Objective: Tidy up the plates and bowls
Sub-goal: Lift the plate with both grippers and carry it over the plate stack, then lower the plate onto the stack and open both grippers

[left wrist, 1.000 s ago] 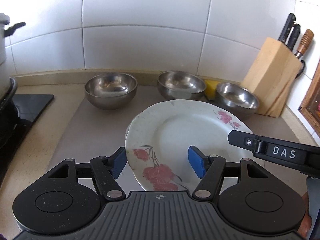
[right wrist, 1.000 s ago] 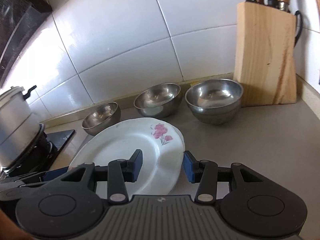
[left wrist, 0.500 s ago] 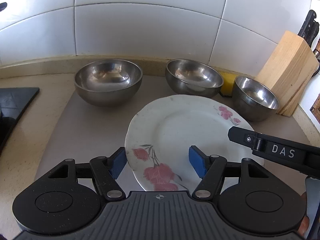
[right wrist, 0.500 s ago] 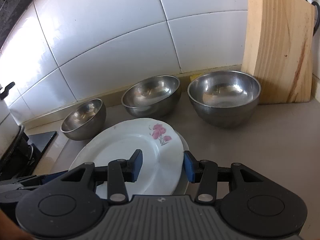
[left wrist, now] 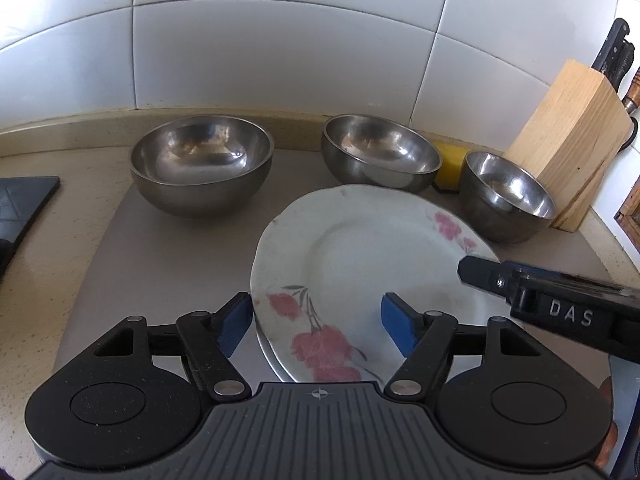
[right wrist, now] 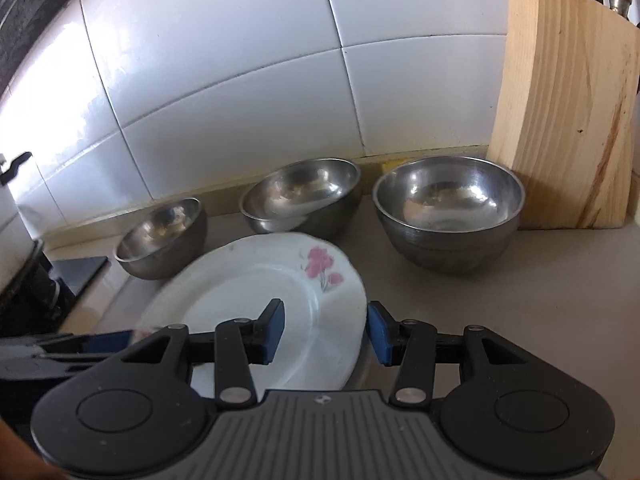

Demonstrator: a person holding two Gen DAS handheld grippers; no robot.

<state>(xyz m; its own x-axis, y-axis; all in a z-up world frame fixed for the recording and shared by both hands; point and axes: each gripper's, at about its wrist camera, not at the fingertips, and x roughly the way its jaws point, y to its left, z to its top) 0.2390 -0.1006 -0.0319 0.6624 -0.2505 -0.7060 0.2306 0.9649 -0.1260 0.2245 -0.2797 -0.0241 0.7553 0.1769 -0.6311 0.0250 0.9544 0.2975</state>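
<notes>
Left gripper (left wrist: pixel 316 328) is pointing down at the counter (left wrist: pixel 160 260), and its jaws have just been opening. The near-left rim of the flowered plate (left wrist: pixel 372 264) is sitting between them. The left pad is lying just outside the rim, the right pad is hanging over the plate's white well, and neither looks to be pressing, so this claw is reading as released.

Right gripper (right wrist: pixel 326 332) is straddling the opposite rim with narrower jaws. Its left pad is sitting over the plate and its right pad just outside the edge (touching or a hair apart, cannot tell), so grasping or loose is unclear.

The plate is lying low ahead of both claws. A second rim seems to be showing under its near edge.

Beyond the left claw's tips three steel bowls are standing in a row by the tiled wall: the left bowl (left wrist: pixel 200 164) ahead-left, the middle bowl (left wrist: pixel 380 152) ahead-right, and the right bowl (left wrist: pixel 504 192) farther right. A knife block (left wrist: pixel 568 136) is standing just beside that last bowl.
</notes>
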